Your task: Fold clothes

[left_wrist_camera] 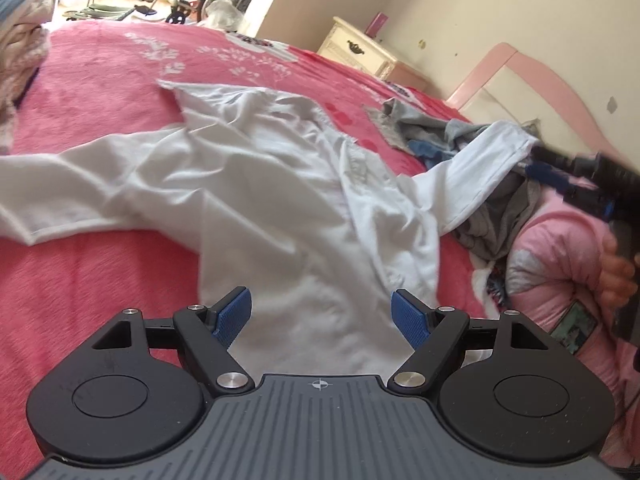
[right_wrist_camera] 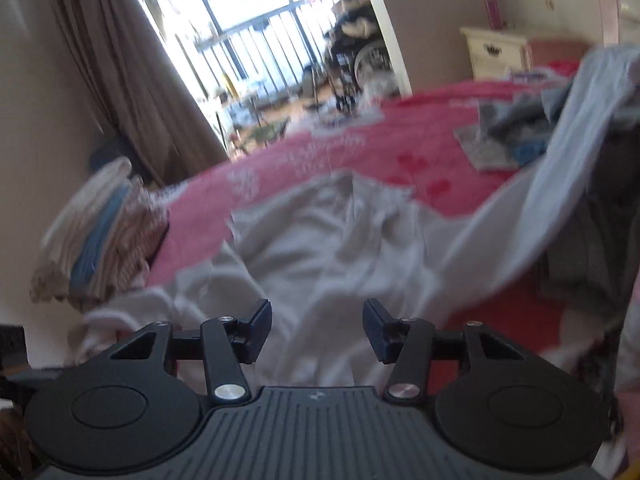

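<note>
Two grippers, both with nothing in them

The left gripper (left_wrist_camera: 322, 312) has its jaws wide apart. The right gripper (right_wrist_camera: 317, 326) has its jaws apart too, pointing down.

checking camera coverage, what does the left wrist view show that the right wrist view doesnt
Only the left wrist view shows the pink headboard and the right gripper from outside. Only the right wrist view shows the curtain and window. Both share the white shirt, folded stack, grey clothes, red bedspread and nightstand.

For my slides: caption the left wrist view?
Open left gripper over a crumpled white shirt on a red bedspread.
</note>
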A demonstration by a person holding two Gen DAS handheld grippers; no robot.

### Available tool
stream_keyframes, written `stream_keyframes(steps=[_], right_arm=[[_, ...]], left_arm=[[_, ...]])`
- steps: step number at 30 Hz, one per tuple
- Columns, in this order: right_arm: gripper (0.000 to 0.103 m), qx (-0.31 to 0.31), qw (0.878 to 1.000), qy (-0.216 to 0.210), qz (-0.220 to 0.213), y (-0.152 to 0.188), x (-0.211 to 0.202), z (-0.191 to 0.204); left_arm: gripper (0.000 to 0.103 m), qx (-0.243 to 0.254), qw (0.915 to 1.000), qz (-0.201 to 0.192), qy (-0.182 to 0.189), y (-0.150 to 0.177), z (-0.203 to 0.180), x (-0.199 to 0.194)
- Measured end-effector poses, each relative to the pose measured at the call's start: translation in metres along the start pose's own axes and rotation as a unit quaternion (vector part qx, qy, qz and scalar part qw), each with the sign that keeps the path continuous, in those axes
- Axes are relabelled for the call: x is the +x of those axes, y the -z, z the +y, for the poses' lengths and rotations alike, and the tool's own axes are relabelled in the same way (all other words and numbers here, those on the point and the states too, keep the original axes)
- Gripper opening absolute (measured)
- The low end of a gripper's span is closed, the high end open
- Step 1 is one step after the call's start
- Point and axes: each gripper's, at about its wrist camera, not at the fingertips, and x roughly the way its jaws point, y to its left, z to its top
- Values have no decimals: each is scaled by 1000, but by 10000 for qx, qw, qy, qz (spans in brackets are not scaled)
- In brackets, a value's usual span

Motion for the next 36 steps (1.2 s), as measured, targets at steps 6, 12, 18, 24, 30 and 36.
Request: stream_keyframes(steps=[6,12,18,24,30,36], right_arm=[[47,159,9842,777,1583,96,11,-28],[45,771,9682,1750,1615,133,-49,-74],[42,357,9733,1946,1166,128,-86,-62],[42,-741,9949,253,641,96,-73,-3],[41,-1032,9857,-360,1279,96,-15,24],[33,-550,9770,-270,2044,133,2,1]], left_arm=[[78,147,9993,348,-67,19,0,-1],[78,425,9965,692,-187,38,-2,1],[78,620,9930,926,-400,51,3,-5],[78,787,9904,978,-574,59,4,-17],[78,763,9909,913,-625,67,4,-35],[78,757,9900,877,-799,78,8,-39]])
